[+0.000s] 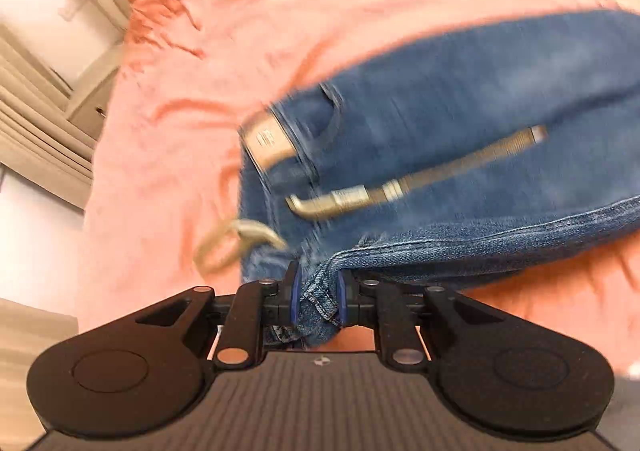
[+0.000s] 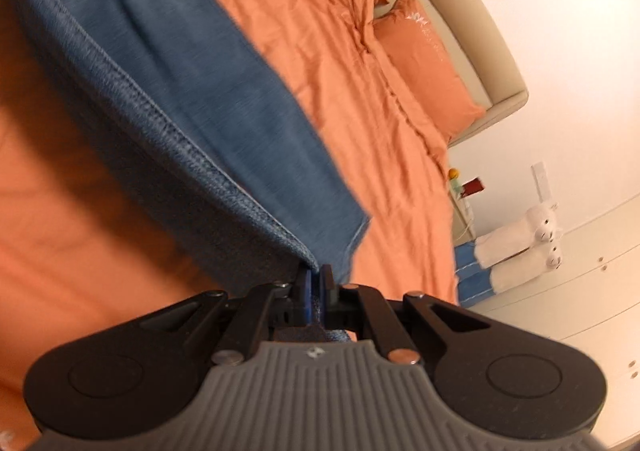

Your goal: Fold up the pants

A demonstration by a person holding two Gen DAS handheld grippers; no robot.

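Pants (image 1: 460, 123), one pair, seemingly belted, two tools clamping

Both my tools are tied up: the left tool (image 1: 318, 293) and the right tool (image 2: 316, 291) each pinch the jeans (image 1: 460, 139). The orange bedspread (image 2: 340, 63) beyond the denim lies open and wide. Toward the headboard (image 2: 460, 23), a pillow (image 2: 424, 63) blocks the way. A loose belt (image 1: 420, 171) lies across the jeans.
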